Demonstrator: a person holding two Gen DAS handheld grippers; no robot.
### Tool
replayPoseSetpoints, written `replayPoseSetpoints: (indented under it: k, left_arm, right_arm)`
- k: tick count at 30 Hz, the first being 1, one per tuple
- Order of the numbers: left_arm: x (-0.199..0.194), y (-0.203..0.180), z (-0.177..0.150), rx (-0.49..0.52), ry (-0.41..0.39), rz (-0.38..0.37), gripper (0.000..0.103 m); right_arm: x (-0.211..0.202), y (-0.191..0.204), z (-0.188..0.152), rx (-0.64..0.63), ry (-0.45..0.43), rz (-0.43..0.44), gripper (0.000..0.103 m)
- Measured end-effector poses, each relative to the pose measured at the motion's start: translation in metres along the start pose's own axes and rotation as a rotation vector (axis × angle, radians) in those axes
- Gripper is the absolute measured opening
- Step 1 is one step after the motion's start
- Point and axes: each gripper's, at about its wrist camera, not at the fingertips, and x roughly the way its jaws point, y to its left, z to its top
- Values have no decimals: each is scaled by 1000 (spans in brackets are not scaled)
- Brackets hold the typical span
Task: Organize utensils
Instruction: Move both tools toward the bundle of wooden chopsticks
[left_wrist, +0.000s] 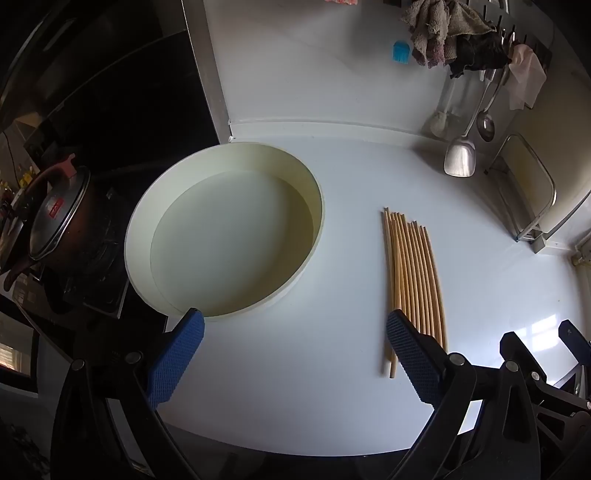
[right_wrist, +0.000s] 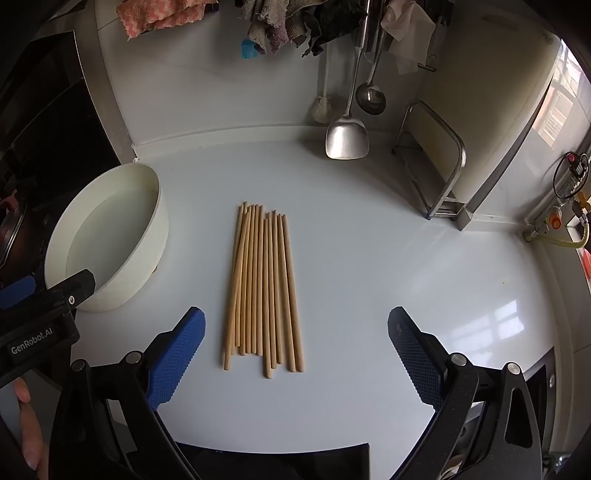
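Several wooden chopsticks (right_wrist: 264, 284) lie side by side in a loose bundle on the white counter, also seen as chopsticks (left_wrist: 413, 280) in the left wrist view. A round cream basin (left_wrist: 225, 229) holding water stands left of them; the same basin (right_wrist: 110, 236) appears at the left of the right wrist view. My left gripper (left_wrist: 295, 339) hovers open above the counter between basin and chopsticks, its right pad over the bundle's near ends. My right gripper (right_wrist: 295, 339) is open above the bundle's near ends, nothing between its fingers.
A stove with a lidded pot (left_wrist: 55, 218) sits left of the basin. On the back wall hang a steel spatula (right_wrist: 345, 136), a ladle (right_wrist: 371, 96), cloths (right_wrist: 284, 26) and a blue brush (right_wrist: 249, 48). A metal rack (right_wrist: 436, 162) stands at the right.
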Motion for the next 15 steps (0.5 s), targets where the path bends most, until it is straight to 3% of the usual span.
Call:
replayPoseSetpoints:
  k: [15]
  left_arm:
    - [3,5,0,11,13,-9,97]
  right_arm:
    - [-2,6,-2,10,5,-10,95]
